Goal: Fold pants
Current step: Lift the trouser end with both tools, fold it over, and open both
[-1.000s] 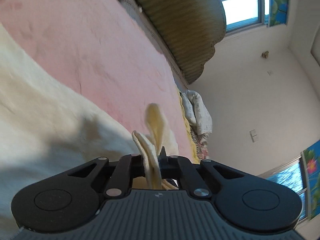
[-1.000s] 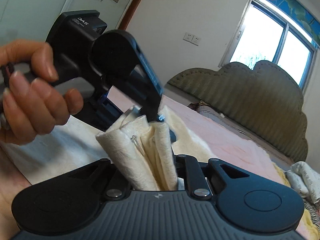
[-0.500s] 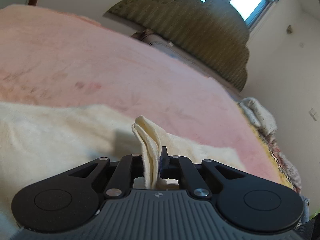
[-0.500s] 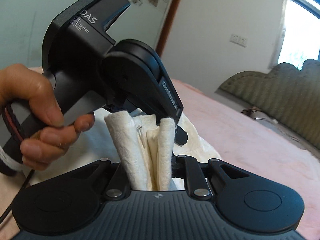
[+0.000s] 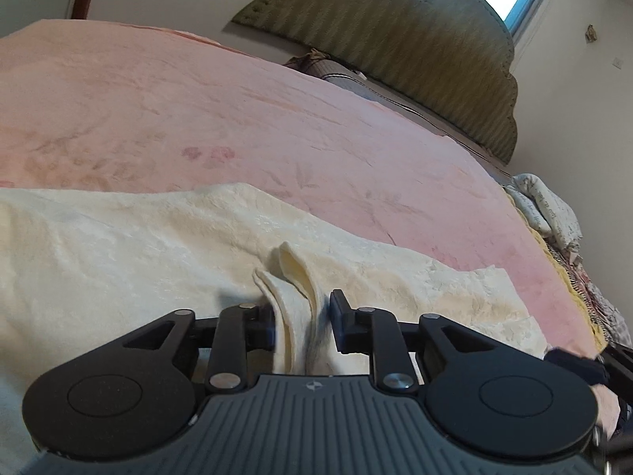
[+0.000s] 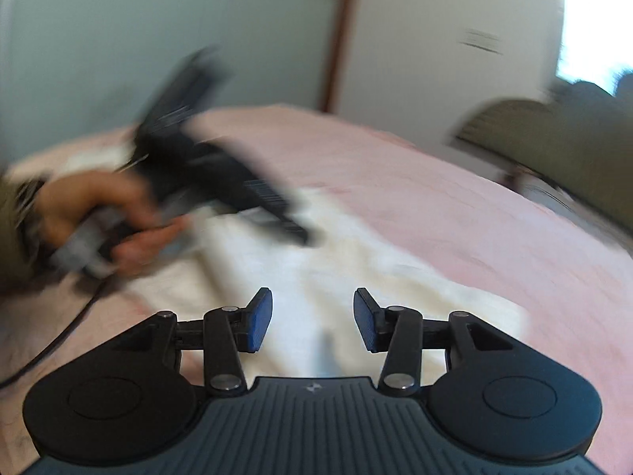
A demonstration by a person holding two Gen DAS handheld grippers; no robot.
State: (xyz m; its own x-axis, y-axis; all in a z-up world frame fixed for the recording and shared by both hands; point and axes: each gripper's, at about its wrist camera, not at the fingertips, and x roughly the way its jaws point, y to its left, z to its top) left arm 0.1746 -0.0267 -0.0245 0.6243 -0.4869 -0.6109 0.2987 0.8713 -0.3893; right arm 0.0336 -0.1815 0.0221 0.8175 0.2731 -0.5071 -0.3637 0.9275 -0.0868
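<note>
Pink bedding covered the bed (image 5: 277, 126), with a green padded headboard (image 5: 415, 51) and a bright window behind it; the cream pants (image 5: 138, 261) were spread across the near part of the bed, lying flat except for one raised pleat.

A second earlier both grippers had been clamped on bunched folds of the pants, held up close together; by this moment both grips were being given up. The left gripper (image 5: 302, 326) was seen with its jaws opening; the standing pleat of cloth was still between them, touching the left pad but clear of the right one, so it was no longer pinched. The right gripper (image 6: 312, 318) was also opening, its blue pads (image 6: 259, 322) standing apart with nothing between them; only flat cream cloth (image 6: 356, 269) was seen beneath it. In the right wrist view, which was badly blurred, the left gripper and the hand (image 6: 99, 213) holding it were seen low over the cloth.

From this it was judged that a fold had just been carried over and laid down, and that the carried edge was being released onto the layer beneath. The pleat in the left gripper was likely to sag once freed; some smoothing, and probably a further fold, was judged to remain; how neatly the edges were aligned could not be told from these views.
</note>
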